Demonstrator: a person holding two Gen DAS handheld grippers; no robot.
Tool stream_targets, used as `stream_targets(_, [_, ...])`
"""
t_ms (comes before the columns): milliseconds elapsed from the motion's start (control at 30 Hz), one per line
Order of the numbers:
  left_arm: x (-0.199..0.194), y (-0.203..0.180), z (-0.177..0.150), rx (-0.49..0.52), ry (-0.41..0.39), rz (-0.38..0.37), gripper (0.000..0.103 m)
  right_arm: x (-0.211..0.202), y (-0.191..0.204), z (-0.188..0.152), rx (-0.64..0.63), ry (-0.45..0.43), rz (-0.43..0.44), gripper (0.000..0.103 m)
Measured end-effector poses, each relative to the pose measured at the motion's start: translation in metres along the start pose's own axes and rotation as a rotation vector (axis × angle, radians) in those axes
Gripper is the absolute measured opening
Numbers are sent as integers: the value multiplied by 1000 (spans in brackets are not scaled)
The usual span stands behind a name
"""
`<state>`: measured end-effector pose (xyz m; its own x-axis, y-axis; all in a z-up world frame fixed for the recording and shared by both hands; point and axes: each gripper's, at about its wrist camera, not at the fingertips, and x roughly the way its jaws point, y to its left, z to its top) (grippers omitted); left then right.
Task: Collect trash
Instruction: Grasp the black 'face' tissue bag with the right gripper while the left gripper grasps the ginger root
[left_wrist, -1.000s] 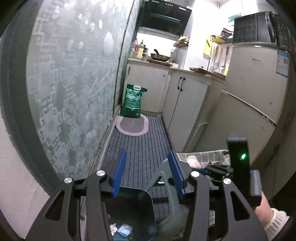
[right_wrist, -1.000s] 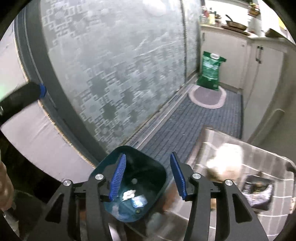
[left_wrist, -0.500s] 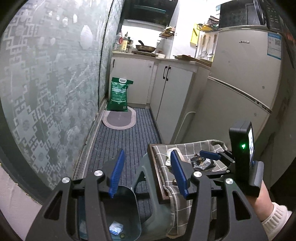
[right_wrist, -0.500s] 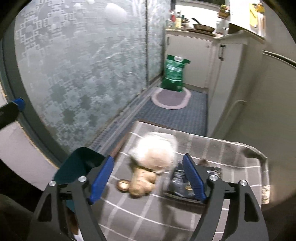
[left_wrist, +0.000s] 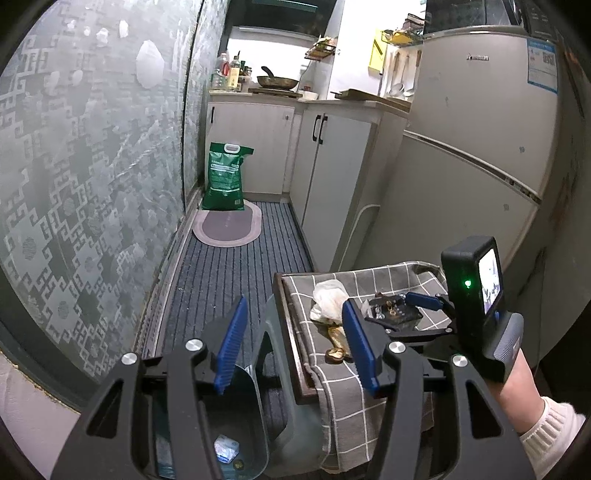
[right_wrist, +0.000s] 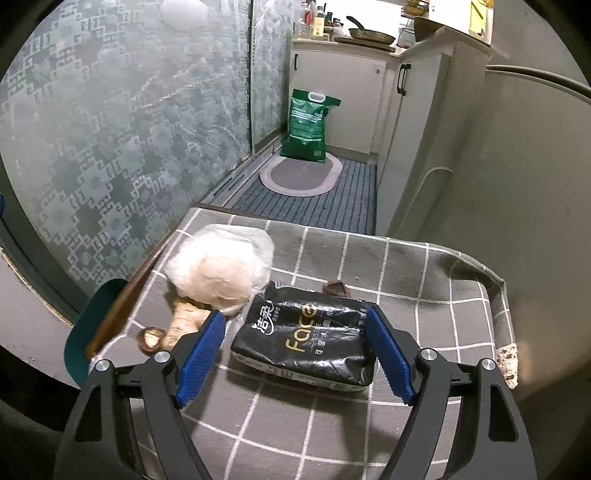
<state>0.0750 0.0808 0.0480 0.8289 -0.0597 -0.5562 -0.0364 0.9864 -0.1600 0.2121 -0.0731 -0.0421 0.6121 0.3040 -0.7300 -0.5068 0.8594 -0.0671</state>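
A small table with a grey checked cloth (right_wrist: 388, 266) holds a crumpled white plastic bag (right_wrist: 221, 269), a piece of ginger (right_wrist: 184, 317), a small brown nut-like piece (right_wrist: 149, 338) and a black tissue pack (right_wrist: 306, 339). My right gripper (right_wrist: 295, 350) is open, its jaws on either side of the black pack, just above the cloth. My left gripper (left_wrist: 295, 343) is open and empty above the teal trash bin (left_wrist: 236, 435), which holds a few scraps. The bag (left_wrist: 330, 299) and the right gripper (left_wrist: 424, 306) also show in the left wrist view.
The bin stands on the floor at the table's left edge (right_wrist: 88, 325). A frosted glass door (left_wrist: 74, 184) runs along the left. A green sack (left_wrist: 225, 177) and an oval mat (left_wrist: 229, 229) lie at the far end. Cabinets and a fridge (left_wrist: 480, 147) line the right.
My right gripper has swung from over the bin to the table, opened wider, and come down around the black pack. My left gripper has risen and turned right, bringing the table into view.
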Motion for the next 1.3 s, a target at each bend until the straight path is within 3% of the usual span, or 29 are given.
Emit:
stream_targets(333, [22, -14, -10, 37, 62, -8, 56, 6, -15, 1, 42, 4, -35, 79])
stream_targets(433, [25, -17, -11, 44, 69, -10, 56, 8, -19, 0, 54, 13, -41, 88])
stream_targets(600, [30, -23, -14, 54, 80, -17, 56, 12, -30, -3, 99, 19, -9, 88])
stream_targets(667, [33, -26, -15, 60, 91, -18, 56, 14, -36, -4, 121, 30, 20, 79])
stream_targets(767, [41, -30, -19, 71, 114, -14, 56, 14, -39, -4, 133, 30, 43, 75])
stream_targets(1033, [63, -42, -28, 80, 169, -28, 56, -2, -50, -4, 155, -14, 74, 74])
stream_targets(1300, [87, -57, -36, 118, 206, -38, 43, -30, -73, -3, 178, -92, 98, 74])
